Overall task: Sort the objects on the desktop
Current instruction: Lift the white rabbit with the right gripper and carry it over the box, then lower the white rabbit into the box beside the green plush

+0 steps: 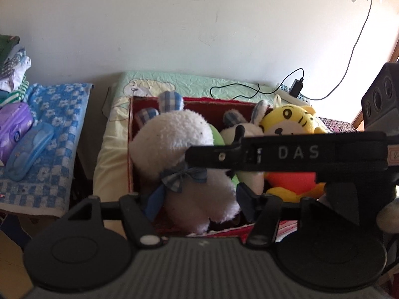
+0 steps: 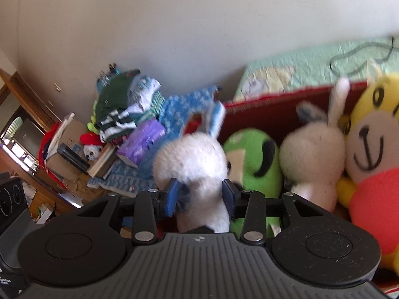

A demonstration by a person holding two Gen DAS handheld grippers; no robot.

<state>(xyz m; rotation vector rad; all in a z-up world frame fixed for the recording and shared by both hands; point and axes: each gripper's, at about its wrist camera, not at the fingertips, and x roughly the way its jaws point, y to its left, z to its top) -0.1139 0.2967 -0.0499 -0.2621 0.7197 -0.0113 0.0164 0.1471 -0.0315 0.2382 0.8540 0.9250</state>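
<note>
A red box (image 1: 130, 134) on the bed holds plush toys: a big white rabbit (image 1: 174, 137) with blue checked ears and bow, a green plush (image 2: 251, 154), a smaller white rabbit (image 2: 311, 159) and a yellow tiger in orange (image 1: 291, 122). My right gripper (image 2: 200, 196) is shut on the big white rabbit (image 2: 194, 159) at its neck, over the box's left part. Its black body crosses the left wrist view, marked "DAS". My left gripper (image 1: 197, 201) is open, its blue pads on either side of the rabbit's lower body without pressing it.
A green quilted bedspread (image 1: 189, 82) lies under the box, with a power strip and charger (image 1: 295, 89) at the back right. At the left, a blue flowered towel (image 1: 54, 114) carries a purple pack (image 1: 13, 127), a blue case (image 1: 30, 149) and folded clothes. Clutter and cardboard boxes (image 2: 67, 149) stand further left.
</note>
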